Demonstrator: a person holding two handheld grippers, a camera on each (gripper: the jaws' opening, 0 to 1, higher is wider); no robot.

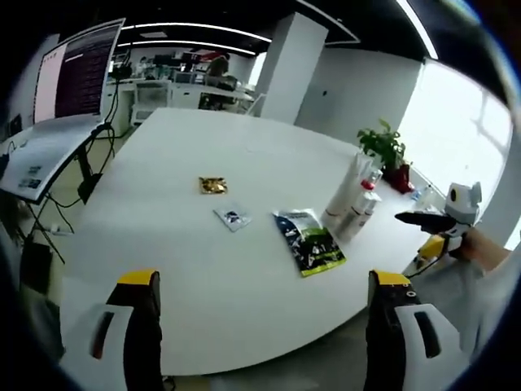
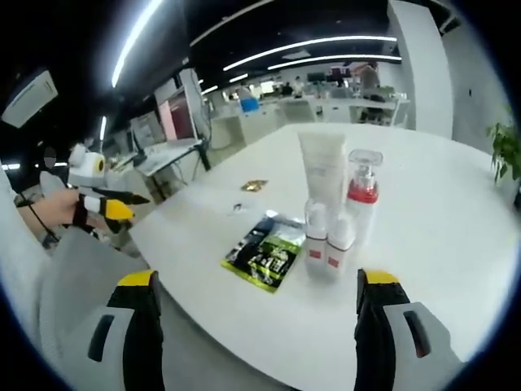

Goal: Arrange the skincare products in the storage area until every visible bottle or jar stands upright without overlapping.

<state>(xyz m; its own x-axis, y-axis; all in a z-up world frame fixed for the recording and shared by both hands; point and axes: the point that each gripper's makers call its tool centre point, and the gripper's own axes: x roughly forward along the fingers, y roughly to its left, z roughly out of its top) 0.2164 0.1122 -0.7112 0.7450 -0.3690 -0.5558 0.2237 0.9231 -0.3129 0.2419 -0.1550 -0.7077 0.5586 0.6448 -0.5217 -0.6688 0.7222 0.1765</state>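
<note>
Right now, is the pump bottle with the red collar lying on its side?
No. In the right gripper view the pump bottle stands upright on the white table, beside the tall white tube and two small bottles.

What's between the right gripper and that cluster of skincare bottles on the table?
Nothing visible. The right gripper, jaws open, faces the skincare bottles across bare white table. The green packet lies flat to their left, off the direct line.

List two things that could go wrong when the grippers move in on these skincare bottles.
1. The tube, pump bottle and two small bottles stand packed together; gripping one may topple its neighbours.
2. The green packet lies flat beside them, so a bottle shifted that way could end up overlapping it.
</note>
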